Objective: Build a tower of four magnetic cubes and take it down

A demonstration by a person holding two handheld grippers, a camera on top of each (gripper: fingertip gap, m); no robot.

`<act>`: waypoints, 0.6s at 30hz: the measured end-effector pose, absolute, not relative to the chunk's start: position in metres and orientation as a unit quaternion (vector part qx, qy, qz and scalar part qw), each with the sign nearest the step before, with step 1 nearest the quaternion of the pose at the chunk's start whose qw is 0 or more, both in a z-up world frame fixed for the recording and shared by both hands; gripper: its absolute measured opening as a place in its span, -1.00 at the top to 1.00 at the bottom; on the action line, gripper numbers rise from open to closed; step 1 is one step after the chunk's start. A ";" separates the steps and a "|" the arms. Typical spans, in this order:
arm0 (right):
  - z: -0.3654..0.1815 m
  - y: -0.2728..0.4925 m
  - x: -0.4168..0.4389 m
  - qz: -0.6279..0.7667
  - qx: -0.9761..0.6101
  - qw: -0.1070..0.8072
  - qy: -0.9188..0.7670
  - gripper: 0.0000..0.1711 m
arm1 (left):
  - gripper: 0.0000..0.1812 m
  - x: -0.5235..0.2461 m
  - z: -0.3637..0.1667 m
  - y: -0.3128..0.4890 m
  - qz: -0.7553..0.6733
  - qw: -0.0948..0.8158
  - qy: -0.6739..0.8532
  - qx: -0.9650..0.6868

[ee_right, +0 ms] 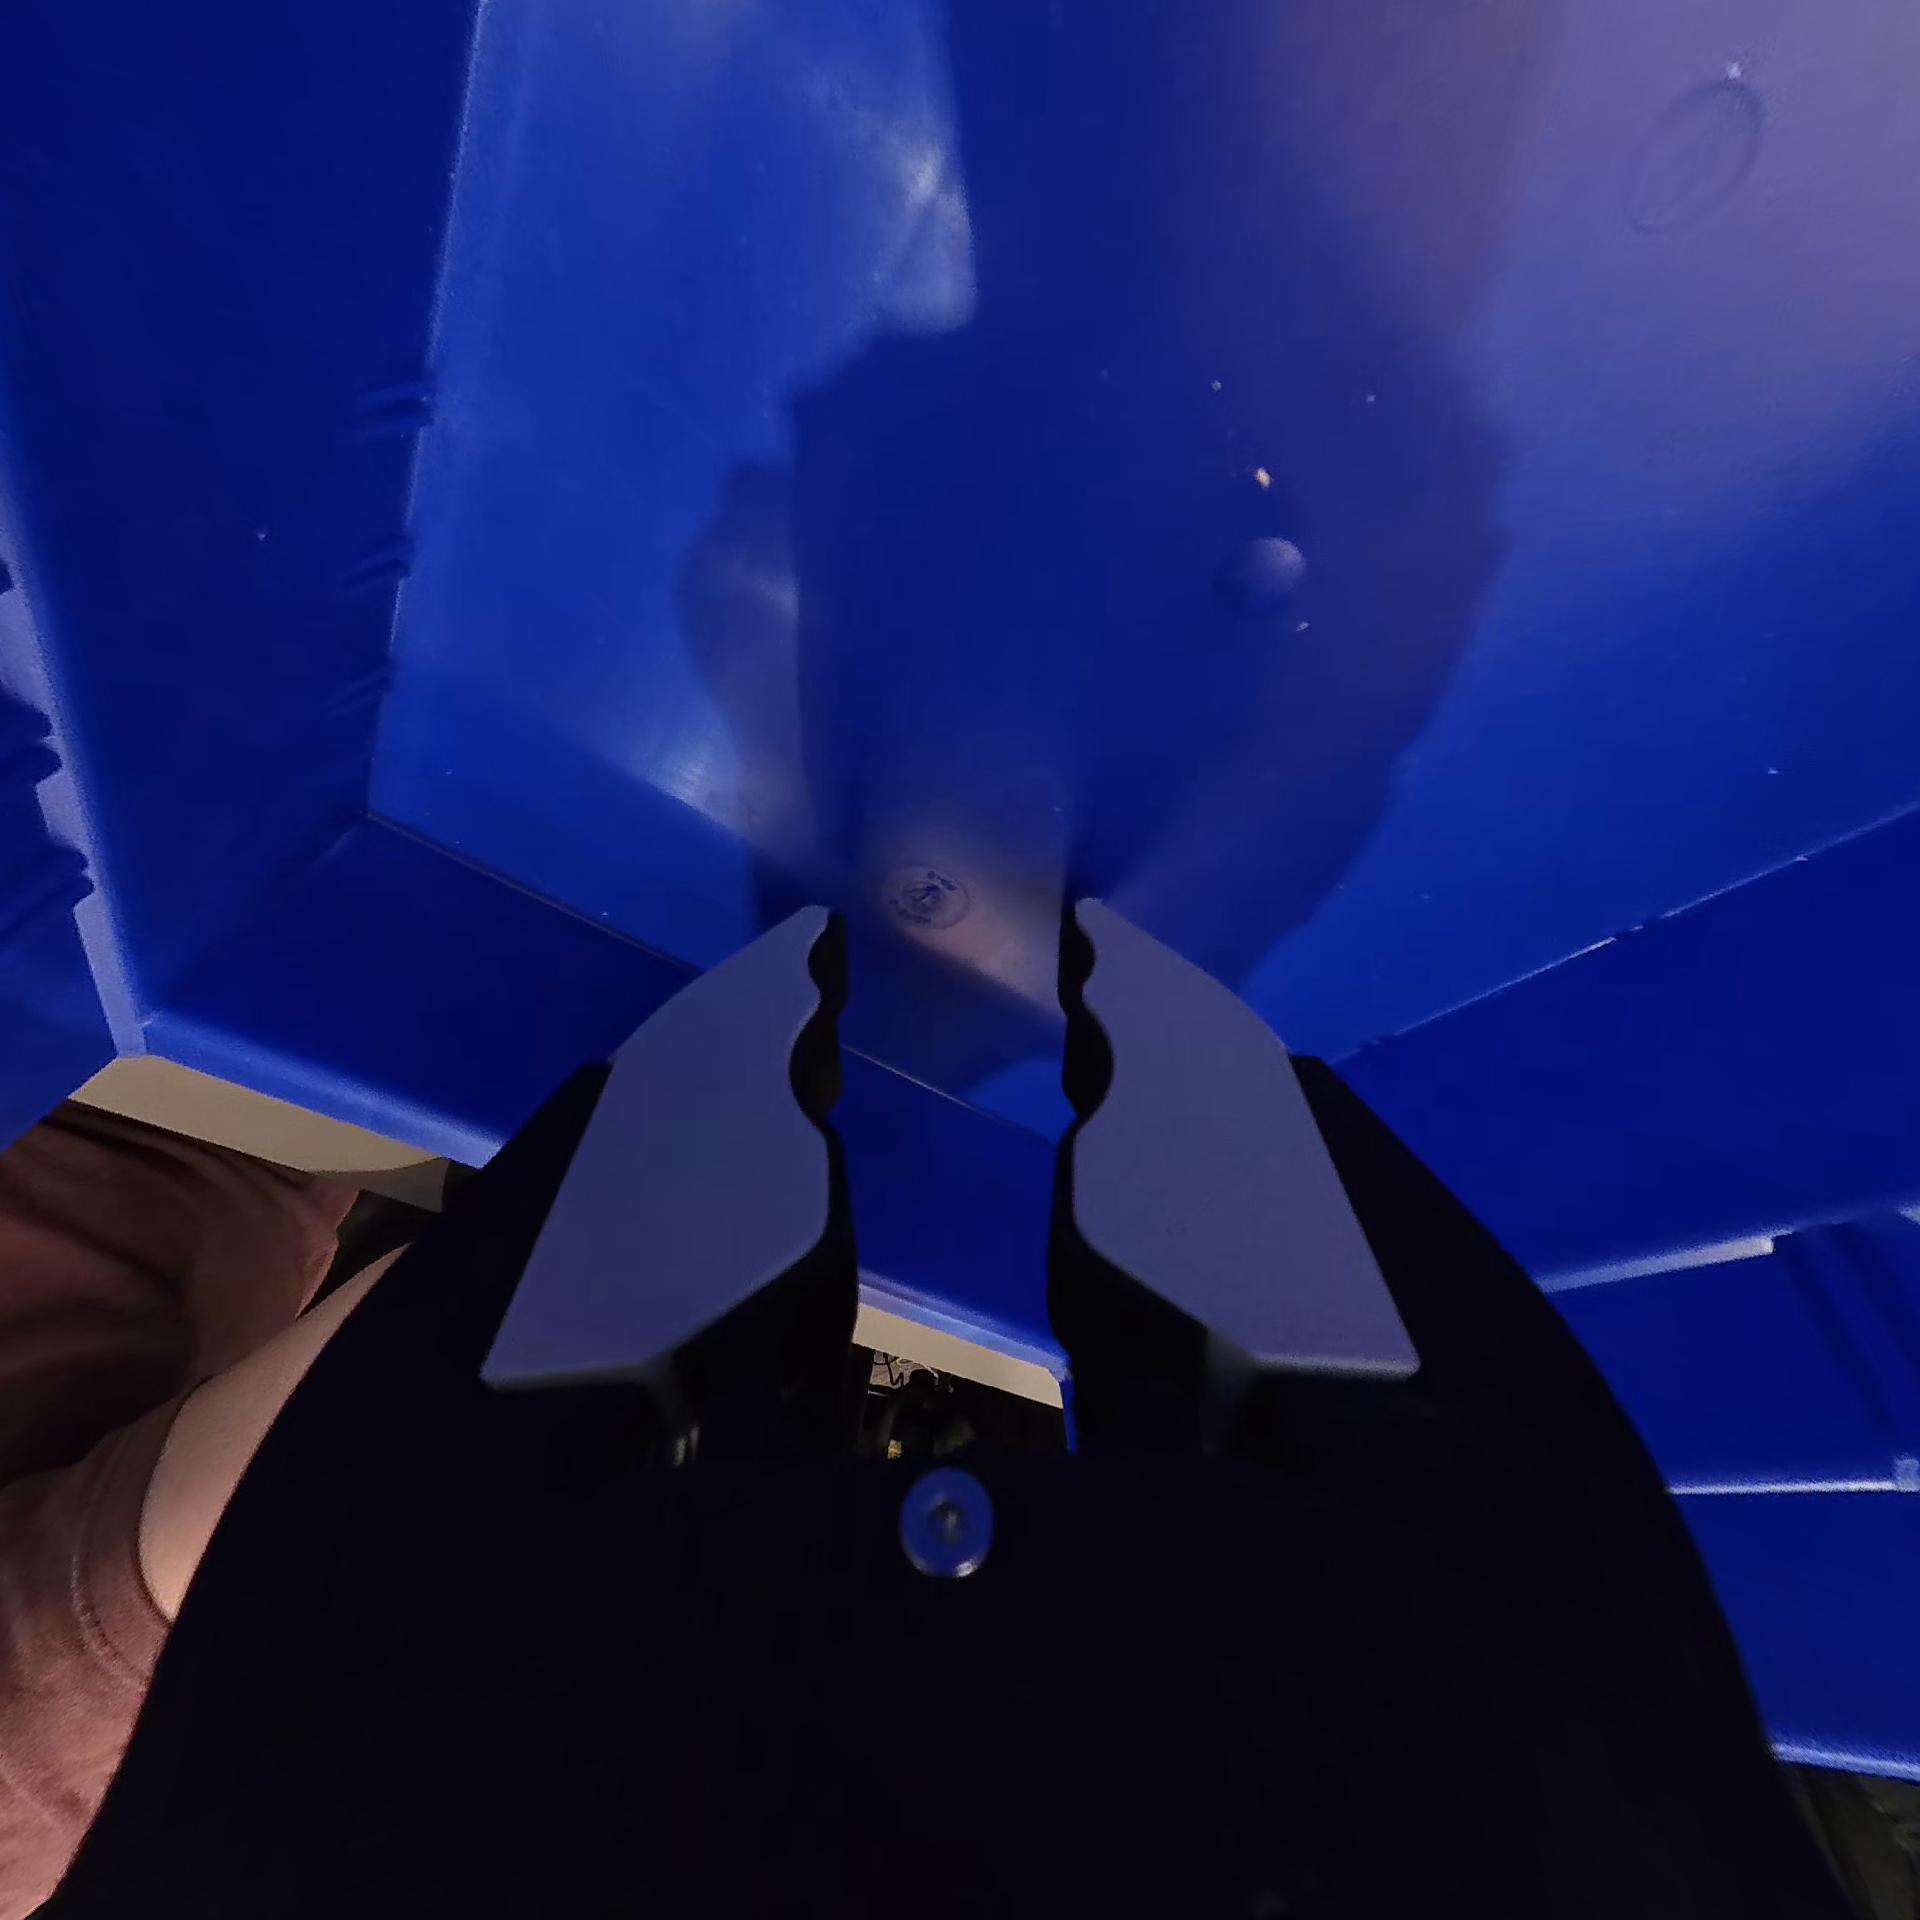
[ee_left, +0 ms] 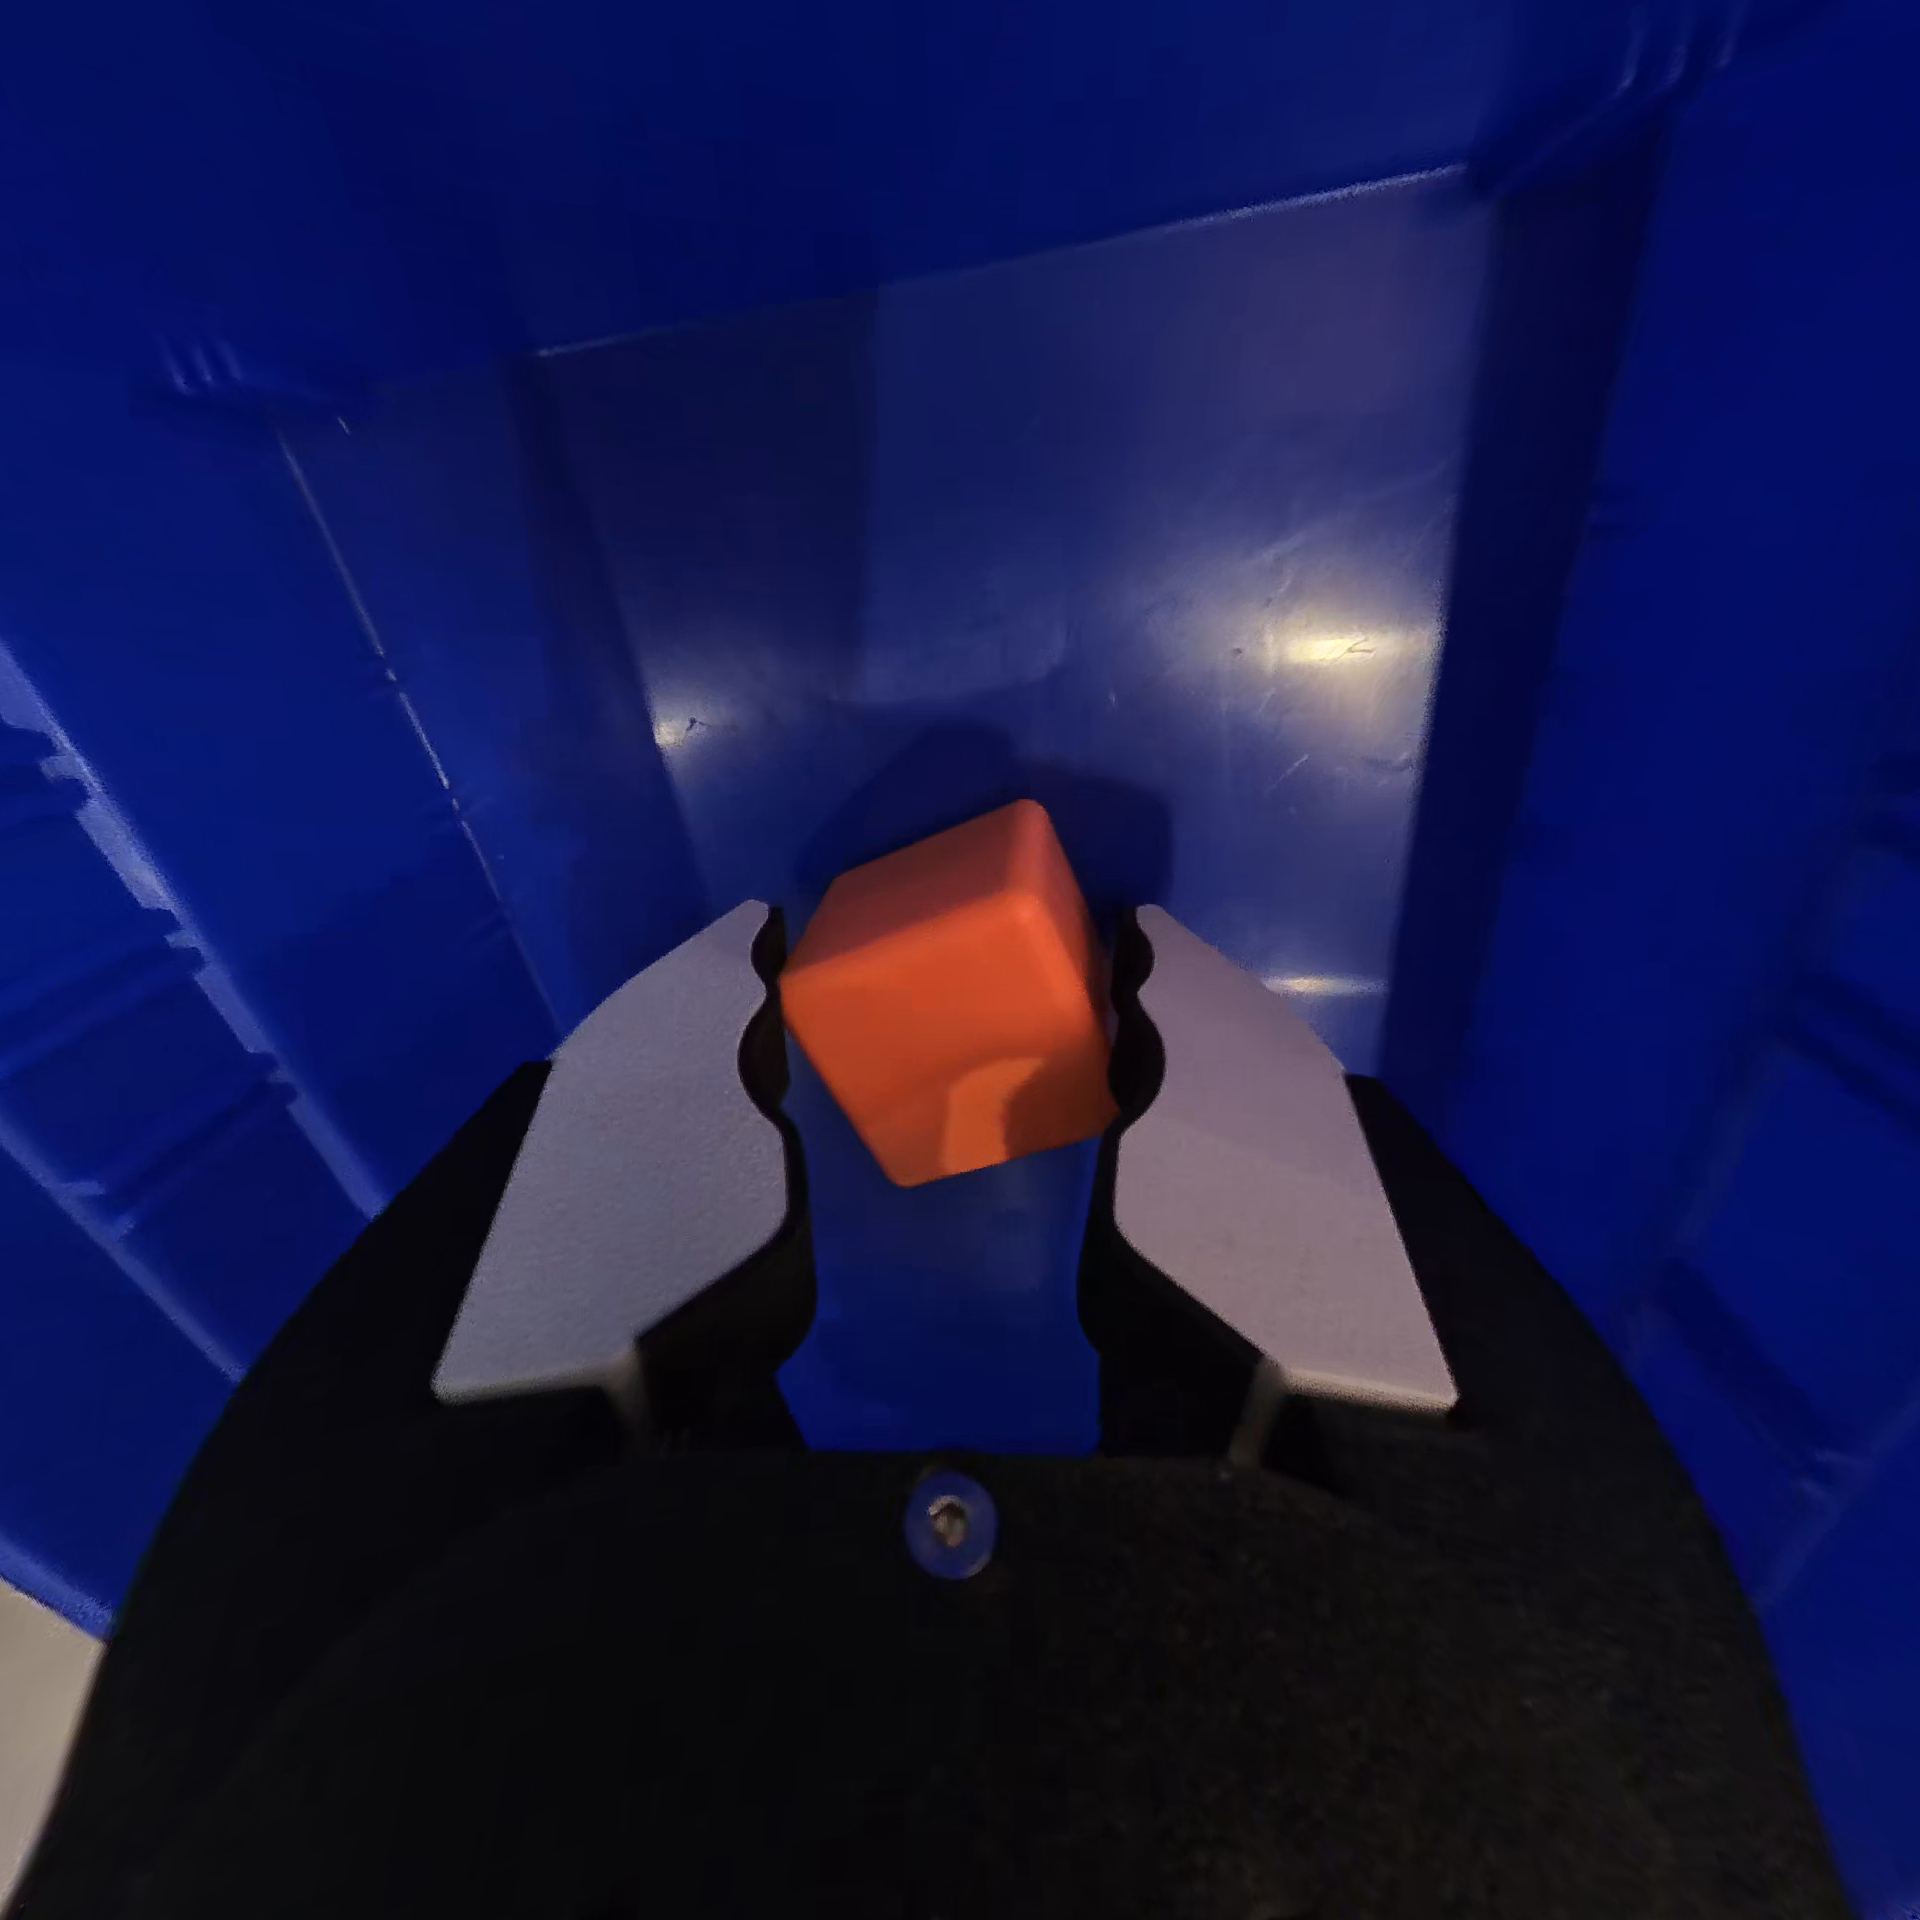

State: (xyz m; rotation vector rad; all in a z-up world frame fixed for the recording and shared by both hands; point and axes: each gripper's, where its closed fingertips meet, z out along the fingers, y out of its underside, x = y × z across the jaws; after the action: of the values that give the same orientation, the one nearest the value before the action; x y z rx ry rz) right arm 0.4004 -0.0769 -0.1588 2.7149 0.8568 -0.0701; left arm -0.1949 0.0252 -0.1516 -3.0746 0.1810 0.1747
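An orange cube (ee_left: 935, 997) sits tilted between the two grey fingers of my left gripper (ee_left: 945, 925). Both fingertips touch its sides. The gripper holds it inside a blue plastic bin (ee_left: 1143, 499), just above the bin's floor, where it casts a shadow. My right gripper (ee_right: 951, 914) is open and empty, with a clear gap between its fingers. It points down at the floor of a blue bin (ee_right: 623, 468), near the bin's front wall. No other cubes show in either view.
Blue bin walls close in around both grippers, with ribbed sides on the left. A person's sleeve and arm (ee_right: 125, 1351) show at the lower left of the right wrist view. A pale table edge (ee_right: 229, 1107) lies beside the bin. There is about 60 cm between the tips of the two grippers.
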 end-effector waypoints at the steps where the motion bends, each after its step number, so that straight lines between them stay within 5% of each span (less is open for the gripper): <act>1: -0.159 -0.077 0.400 -0.024 0.943 0.147 0.298 0.52 | 0.33 -0.195 -0.152 0.025 0.059 0.028 0.063 -0.996; 18: -0.159 -0.078 0.400 -0.027 0.943 0.151 0.295 0.52 | 0.36 -0.195 -0.138 0.029 0.034 0.062 0.092 -0.993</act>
State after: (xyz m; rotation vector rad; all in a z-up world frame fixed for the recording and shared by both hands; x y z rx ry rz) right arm 0.4003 -0.0784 -0.1588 2.7086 0.8485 -0.0761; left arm -0.1953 0.0293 -0.1379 -3.0032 0.2790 0.1027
